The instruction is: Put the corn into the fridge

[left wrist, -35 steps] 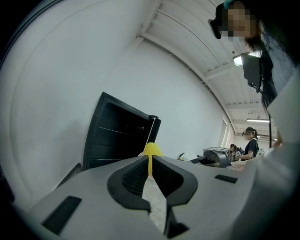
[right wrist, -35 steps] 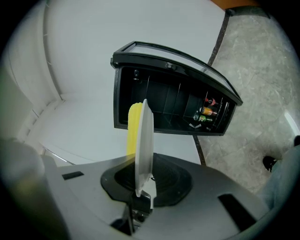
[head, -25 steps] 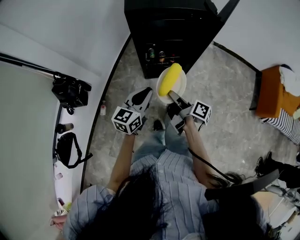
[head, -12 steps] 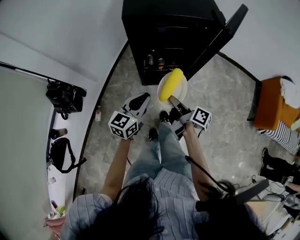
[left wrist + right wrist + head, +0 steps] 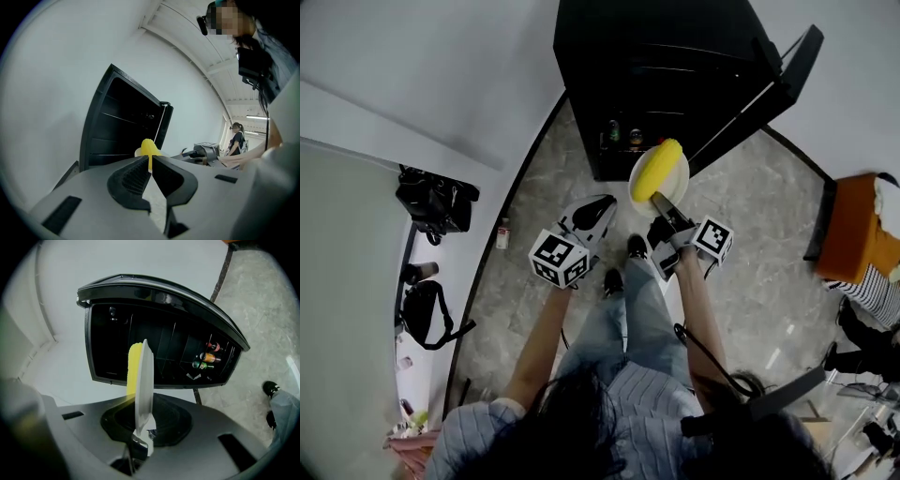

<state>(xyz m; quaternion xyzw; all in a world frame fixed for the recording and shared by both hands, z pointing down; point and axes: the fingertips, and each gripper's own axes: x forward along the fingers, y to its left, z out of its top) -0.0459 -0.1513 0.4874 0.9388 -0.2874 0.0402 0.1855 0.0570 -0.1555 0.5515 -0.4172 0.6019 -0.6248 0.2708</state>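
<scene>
A yellow corn cob (image 5: 656,169) lies on a white plate (image 5: 681,176). My right gripper (image 5: 657,200) is shut on the plate's near rim and holds it just in front of the black fridge (image 5: 675,66), whose door (image 5: 773,89) stands open to the right. In the right gripper view the plate (image 5: 144,380) shows edge-on between the jaws of my right gripper (image 5: 140,439), with the corn (image 5: 134,366) on its left side and the fridge (image 5: 159,343) beyond. My left gripper (image 5: 602,202) hangs shut and empty to the left of the plate. In the left gripper view, the corn's tip (image 5: 149,147) shows above my left gripper (image 5: 150,161).
Several cans and bottles (image 5: 623,136) stand on a low fridge shelf, also visible as cans (image 5: 208,357) in the right gripper view. Black bags (image 5: 436,202) lie on the white ledge at left, a small bottle (image 5: 502,234) on the floor, an orange seat (image 5: 853,234) at right.
The person has stepped closer to the fridge, and the right gripper has carried the plate with the corn nearer its open front. The left gripper moved along, still shut.
</scene>
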